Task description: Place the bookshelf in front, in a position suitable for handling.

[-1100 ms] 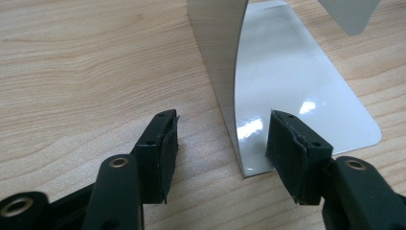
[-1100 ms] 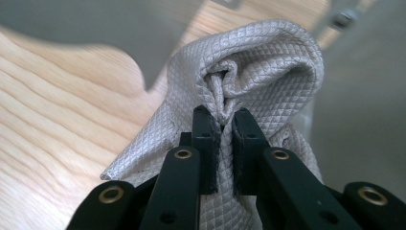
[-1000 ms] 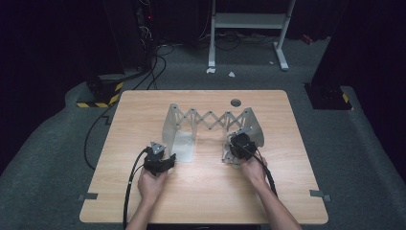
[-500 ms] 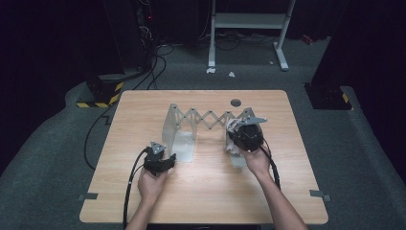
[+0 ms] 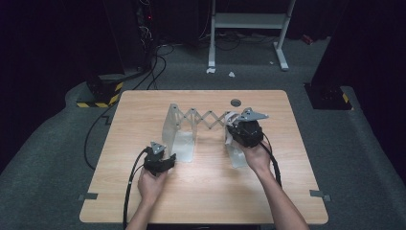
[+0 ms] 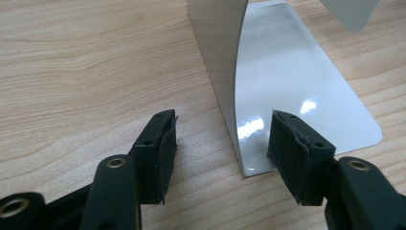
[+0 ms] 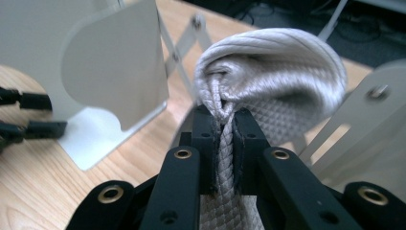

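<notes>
While the right gripper clamps the folded strap above the rack, we keep the open left gripper astride its left plate.

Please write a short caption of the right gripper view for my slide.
Right gripper shut on a rolled grey woven strap, held between the plates of an expandable metal bookend.

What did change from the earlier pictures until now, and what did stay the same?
The right gripper moved away from the person, up over the right end plate of the expanding metal rack, carrying the pale woven strap clamped in its jaws. The left gripper stayed in place, open, its jaws on either side of the rack's left end plate. The rack kept its place.
</notes>
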Demonstrator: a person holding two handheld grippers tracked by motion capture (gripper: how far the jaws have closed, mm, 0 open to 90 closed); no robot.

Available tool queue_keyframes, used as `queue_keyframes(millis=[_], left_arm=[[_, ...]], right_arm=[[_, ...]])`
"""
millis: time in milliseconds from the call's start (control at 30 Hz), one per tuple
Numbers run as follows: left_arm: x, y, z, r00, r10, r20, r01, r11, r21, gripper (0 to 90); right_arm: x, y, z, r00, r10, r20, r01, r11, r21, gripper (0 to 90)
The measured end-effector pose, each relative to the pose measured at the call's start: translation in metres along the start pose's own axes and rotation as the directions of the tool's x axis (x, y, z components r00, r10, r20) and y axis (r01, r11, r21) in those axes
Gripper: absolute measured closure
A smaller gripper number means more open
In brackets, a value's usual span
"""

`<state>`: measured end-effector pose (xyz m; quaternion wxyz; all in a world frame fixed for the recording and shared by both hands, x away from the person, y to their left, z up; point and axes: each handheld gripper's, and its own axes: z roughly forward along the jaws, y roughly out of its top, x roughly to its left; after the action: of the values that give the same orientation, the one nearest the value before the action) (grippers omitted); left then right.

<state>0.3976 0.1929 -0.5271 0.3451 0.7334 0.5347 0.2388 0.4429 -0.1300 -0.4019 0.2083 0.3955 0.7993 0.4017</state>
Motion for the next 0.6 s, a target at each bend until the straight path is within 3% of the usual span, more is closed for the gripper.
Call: queue_keyframes(millis=[167, 333, 433, 600], left_arm=[[0.000, 0.000, 0.000, 1.0000, 0.000, 0.001, 0.000, 1.0000, 0.000, 43.1], [0.000, 0.000, 0.000, 1.0000, 0.000, 0.001, 0.000, 1.0000, 0.000, 43.1], [0.000, 0.000, 0.000, 1.0000, 0.001, 0.002, -0.001, 1.0000, 0.000, 43.1], [0.000, 0.000, 0.000, 1.0000, 0.004, 0.004, -0.004, 1.0000, -0.001, 43.5]], right_arm=[[-0.003, -0.022, 0.025, 0.9991, 0.037, -0.021, -0.035, 0.995, 0.092, 82.5], [-0.005, -0.039, 0.048, 0.9976, 0.061, -0.034, -0.053, 0.981, 0.185, 82.5], [-0.002, -0.037, 0.044, 0.9984, 0.046, -0.032, -0.040, 0.983, 0.177, 82.5], [0.005, -0.021, 0.015, 0.9994, 0.002, -0.035, 0.001, 0.996, 0.084, 82.6]])
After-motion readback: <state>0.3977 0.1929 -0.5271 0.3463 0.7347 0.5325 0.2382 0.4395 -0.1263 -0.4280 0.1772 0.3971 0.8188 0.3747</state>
